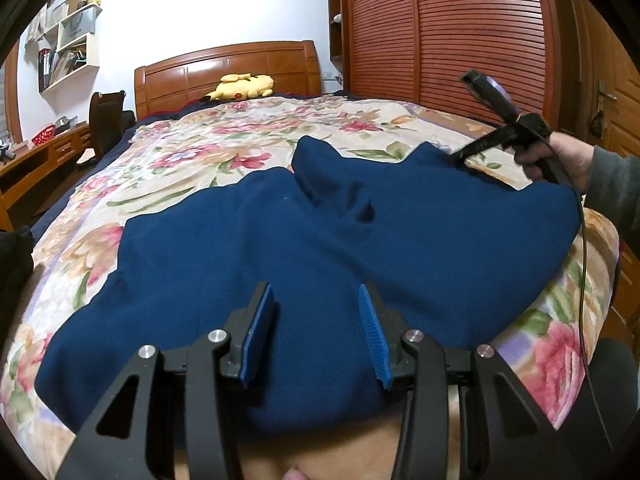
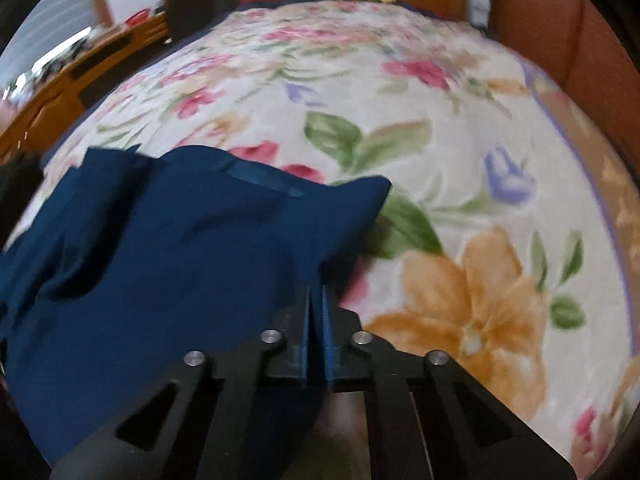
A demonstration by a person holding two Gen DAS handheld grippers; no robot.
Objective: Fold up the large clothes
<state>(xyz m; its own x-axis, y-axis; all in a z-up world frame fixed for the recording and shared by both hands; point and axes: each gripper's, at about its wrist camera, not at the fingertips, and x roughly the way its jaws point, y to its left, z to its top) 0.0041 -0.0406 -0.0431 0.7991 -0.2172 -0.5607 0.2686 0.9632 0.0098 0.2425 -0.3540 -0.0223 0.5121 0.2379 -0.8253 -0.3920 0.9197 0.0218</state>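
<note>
A large dark blue garment [image 1: 304, 264] lies spread and rumpled on the flowered bed cover [image 1: 208, 144]. My left gripper [image 1: 316, 288] hovers low over the garment's near part. It is open, with only flat cloth showing between its blue pads [image 1: 260, 332]. At the right, a hand [image 1: 560, 156] holds my right gripper [image 1: 458, 156], whose tips meet the garment's far right edge. In the blurred right wrist view the garment [image 2: 160, 260] fills the left, and my right gripper [image 2: 316, 288] has its jaws pressed together where the cloth's edge runs in.
A yellow plush toy [image 1: 244, 86] lies by the wooden headboard [image 1: 228, 68]. A slatted wooden wardrobe [image 1: 460, 32] stands to the right of the bed. A desk [image 1: 36, 160] and chair [image 1: 106, 120] stand to the left. Bare flowered cover [image 2: 460, 200] stretches right of the garment.
</note>
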